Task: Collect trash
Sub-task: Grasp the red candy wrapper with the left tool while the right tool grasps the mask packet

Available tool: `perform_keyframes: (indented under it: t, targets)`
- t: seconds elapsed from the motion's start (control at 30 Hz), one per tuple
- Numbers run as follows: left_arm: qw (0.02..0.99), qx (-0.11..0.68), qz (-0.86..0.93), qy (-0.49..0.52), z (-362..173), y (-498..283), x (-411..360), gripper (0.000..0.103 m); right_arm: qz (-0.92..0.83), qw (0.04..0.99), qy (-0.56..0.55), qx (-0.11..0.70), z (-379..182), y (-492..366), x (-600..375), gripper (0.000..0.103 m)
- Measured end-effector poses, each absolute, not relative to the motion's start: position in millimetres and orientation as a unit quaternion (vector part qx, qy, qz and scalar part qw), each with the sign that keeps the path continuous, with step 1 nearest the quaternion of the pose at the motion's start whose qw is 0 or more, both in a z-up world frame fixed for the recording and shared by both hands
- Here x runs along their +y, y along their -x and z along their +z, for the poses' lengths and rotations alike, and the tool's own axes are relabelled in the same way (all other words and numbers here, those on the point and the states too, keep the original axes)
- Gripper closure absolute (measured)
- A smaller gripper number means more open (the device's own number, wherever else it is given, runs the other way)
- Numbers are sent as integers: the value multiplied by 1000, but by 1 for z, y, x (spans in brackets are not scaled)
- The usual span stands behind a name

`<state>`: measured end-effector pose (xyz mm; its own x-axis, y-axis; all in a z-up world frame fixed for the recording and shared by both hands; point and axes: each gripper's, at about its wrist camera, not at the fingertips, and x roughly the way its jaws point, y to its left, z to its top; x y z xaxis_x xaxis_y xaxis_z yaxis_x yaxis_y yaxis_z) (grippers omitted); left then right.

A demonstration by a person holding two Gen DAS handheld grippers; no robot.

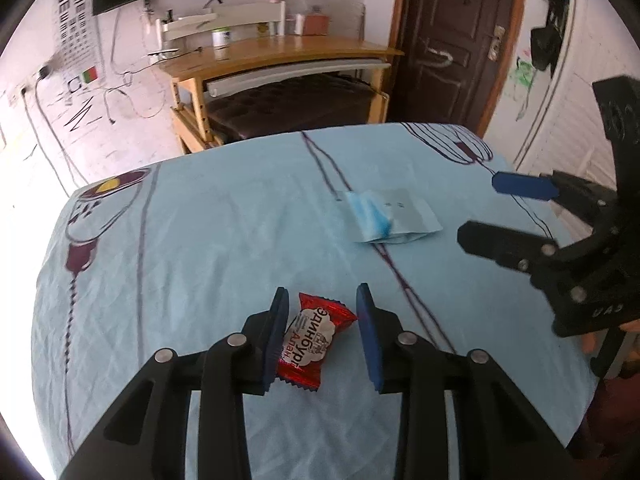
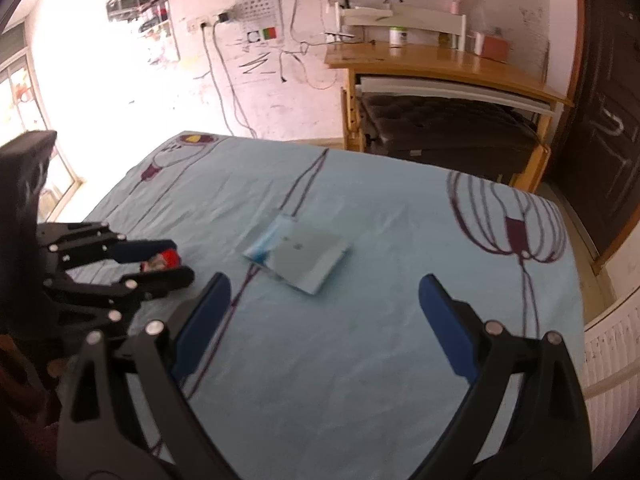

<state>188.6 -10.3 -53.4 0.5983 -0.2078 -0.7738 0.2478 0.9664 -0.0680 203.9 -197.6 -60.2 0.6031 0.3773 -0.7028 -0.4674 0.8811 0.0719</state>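
Two trash items on blue bedsheet (image 1: 200, 240). One red candy wrapper (image 1: 310, 340), white label, between spread left gripper (image 1: 322, 336) fingers, unclamped. One pale-blue flat packet (image 1: 390, 216) at 1 o'clock. Right gripper (image 2: 324, 316) wide, empty.

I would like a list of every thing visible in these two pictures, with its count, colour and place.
Candy wrapper: one, red and white, on the cloth between the left gripper's fingers.
Flat plastic packet: one, pale blue, mid-table.
Tablecloth: one, light blue with dark line drawings, covering the table.
Wooden desk: one, tan, by the far wall.
Door: one, dark brown, far right.
Left gripper: black, blue pads, open around the wrapper.
Right gripper: black, blue pads, open, holding nothing.
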Motion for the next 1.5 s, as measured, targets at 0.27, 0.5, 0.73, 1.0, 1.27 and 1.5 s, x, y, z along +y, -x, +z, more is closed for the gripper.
perform_keyframes:
  t: [0.27, 0.5, 0.73, 1.0, 1.27, 1.5]
  targets:
    - [900, 423, -105, -3, -50, -181, 18, 73, 251, 883, 76, 389, -65, -216, -171, 12]
    - [903, 419, -97, 9, -50, -178, 34, 73, 258, 872, 86, 407, -74, -233, -152, 12]
    - [902, 420, -97, 25, -53, -180, 45, 73, 252, 866, 107, 418, -82, -247, -141, 12]
    - [902, 419, -97, 30, -55, -180, 48, 73, 247, 862, 114, 429, -89, -254, -141, 20]
    - [897, 430, -100, 20, -58, -182, 45, 73, 249, 862, 131, 421, -87, -246, -136, 34]
    - [893, 438, -106, -10, -61, -176, 43, 73, 251, 863, 135, 416, -85, -239, -135, 37]
